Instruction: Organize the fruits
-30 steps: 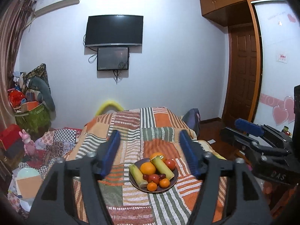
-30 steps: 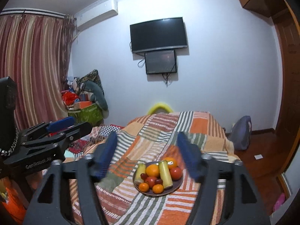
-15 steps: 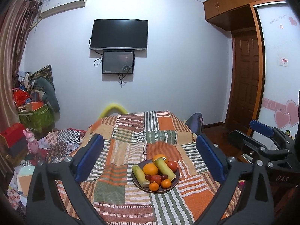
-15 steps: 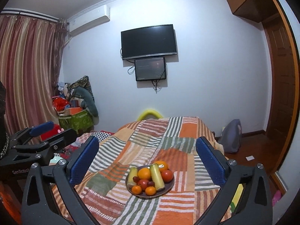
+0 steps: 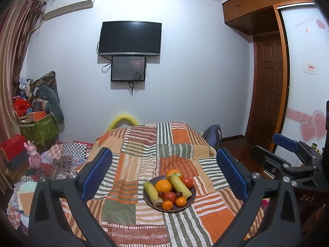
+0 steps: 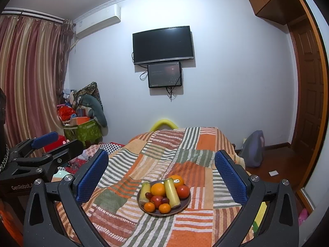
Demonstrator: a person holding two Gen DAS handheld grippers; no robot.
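A dark plate rests on the patchwork quilt ahead of both grippers. It holds two oranges, two pale green stalks, a tomato, small mandarins and red fruit. The same plate appears in the right wrist view. My left gripper hovers short of the plate, its jaws still opening, with nothing between them. My right gripper stands open and empty, equally far back.
The quilt-covered bed fills the middle. Boxes, bags and toys pile up at the left wall. A bag sits on the floor near the wooden door. The other gripper's frame shows at the right edge.
Both grippers' jaws have spread wide apart. Both views have tilted up a little, so the plate sits lower in each picture.
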